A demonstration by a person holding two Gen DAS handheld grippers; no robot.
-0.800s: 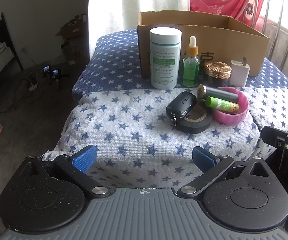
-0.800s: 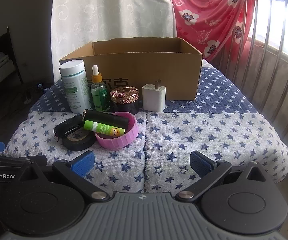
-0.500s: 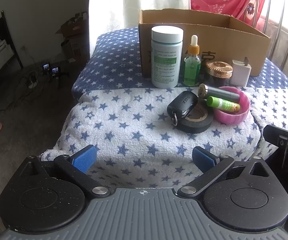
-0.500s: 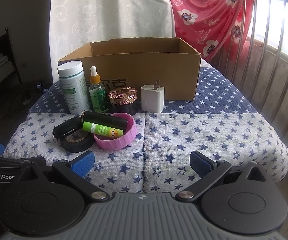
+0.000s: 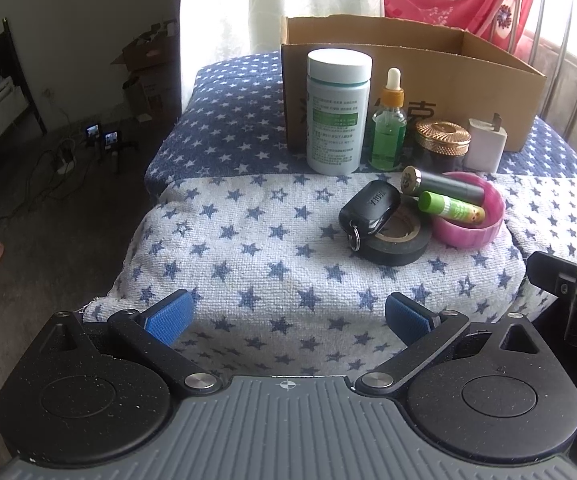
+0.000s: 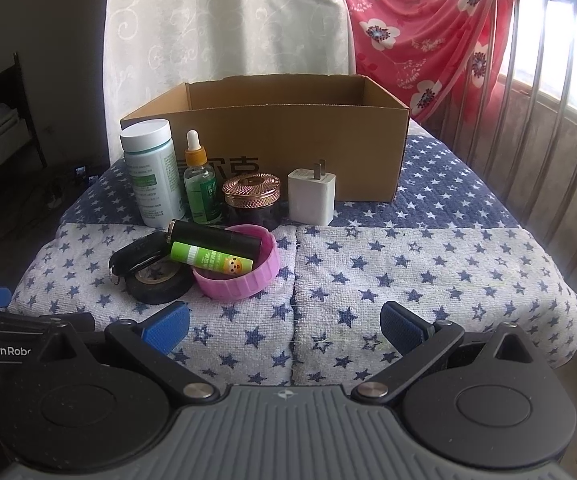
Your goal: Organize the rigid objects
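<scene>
Nothing much has moved, both views just creep closer. Left claw [image 5: 286, 314] and right claw [image 6: 284, 326] hang released, empty. White bottle [image 5: 338, 110] stands center frame before the box [image 6: 288, 136]: light, stiff, slick, so grab mid-body.

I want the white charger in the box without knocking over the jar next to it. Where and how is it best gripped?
Probably grip the white charger across its flat front and back faces, near the top, coming down from above. It stands upright with prongs up, and the gold-lidded jar sits close on one side, so pads placed front and back avoid it. The right hand-held gripper is open and nearer.
</scene>
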